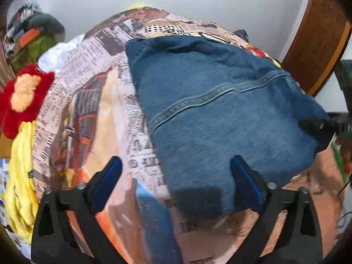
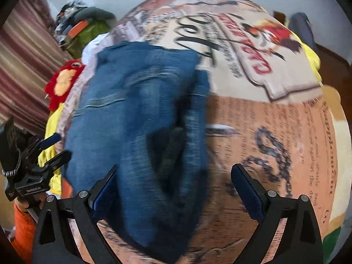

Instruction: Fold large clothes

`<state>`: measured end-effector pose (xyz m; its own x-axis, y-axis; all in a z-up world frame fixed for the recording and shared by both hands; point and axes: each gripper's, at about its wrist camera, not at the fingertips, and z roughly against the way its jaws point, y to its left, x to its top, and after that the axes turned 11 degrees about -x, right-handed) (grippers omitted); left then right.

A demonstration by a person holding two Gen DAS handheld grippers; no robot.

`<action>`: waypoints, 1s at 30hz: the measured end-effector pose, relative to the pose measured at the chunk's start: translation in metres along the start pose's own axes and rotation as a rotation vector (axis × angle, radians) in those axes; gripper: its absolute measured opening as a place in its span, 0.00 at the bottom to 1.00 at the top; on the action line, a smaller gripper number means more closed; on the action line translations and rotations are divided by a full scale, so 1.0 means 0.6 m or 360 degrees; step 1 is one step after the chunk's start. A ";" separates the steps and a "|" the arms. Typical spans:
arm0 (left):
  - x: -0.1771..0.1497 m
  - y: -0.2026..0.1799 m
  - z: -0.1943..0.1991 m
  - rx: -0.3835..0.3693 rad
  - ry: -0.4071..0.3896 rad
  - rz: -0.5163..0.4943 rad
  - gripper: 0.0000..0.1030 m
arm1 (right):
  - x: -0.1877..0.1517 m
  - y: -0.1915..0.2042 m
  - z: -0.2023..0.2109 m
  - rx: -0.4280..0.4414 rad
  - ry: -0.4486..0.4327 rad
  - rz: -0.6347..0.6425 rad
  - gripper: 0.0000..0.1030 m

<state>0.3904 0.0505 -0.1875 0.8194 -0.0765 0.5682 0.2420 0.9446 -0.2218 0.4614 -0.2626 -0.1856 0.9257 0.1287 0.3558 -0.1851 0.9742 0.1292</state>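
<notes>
Jeans [image 1: 220, 114] lie folded on bedspread [image 1: 88, 110], prob. one more fold left. L gripper [image 1: 176, 169] & R gripper [image 2: 176, 173] both spread wide, holding nothing.

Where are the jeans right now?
The jeans lie on the printed bedspread, filling centre-right of the left wrist view and centre-left of the right wrist view, with the red plush toy off to their left.

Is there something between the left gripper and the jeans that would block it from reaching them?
Nothing visible does. The left gripper has its jaws wide open and empty, right over the near edge of the jeans, which lie on the printed bedcover.
</notes>
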 end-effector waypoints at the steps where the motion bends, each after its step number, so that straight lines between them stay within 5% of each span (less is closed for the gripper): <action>1: -0.007 0.000 0.002 -0.0009 -0.0009 -0.0018 1.00 | -0.003 -0.015 -0.003 0.0024 0.0006 -0.0011 0.95; 7: -0.038 0.007 0.015 -0.0060 0.0005 -0.0022 1.00 | -0.031 -0.051 0.005 -0.0011 -0.0021 0.0005 0.95; 11: -0.040 0.017 0.037 0.0027 -0.0008 0.0042 1.00 | -0.035 -0.060 0.034 -0.0087 -0.0059 0.0023 0.95; 14: -0.027 0.018 0.057 0.0202 -0.0073 0.0005 1.00 | -0.027 -0.057 0.058 -0.0117 -0.0076 0.0018 0.95; 20: 0.029 0.022 0.079 0.0178 -0.0184 -0.0043 1.00 | 0.011 -0.022 0.094 -0.0072 -0.0175 0.0080 0.95; 25: 0.081 0.009 0.045 0.0068 -0.0190 -0.0095 1.00 | 0.064 0.027 0.074 -0.0026 -0.0186 0.0153 0.95; 30: 0.132 0.011 -0.050 0.0028 -0.0033 -0.0150 1.00 | 0.125 0.059 0.003 -0.0030 -0.0087 0.0261 0.95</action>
<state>0.4724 0.0408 -0.1678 0.7822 -0.1590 0.6024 0.3084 0.9389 -0.1526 0.5237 -0.2186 -0.1527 0.8643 0.2764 0.4203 -0.3254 0.9443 0.0481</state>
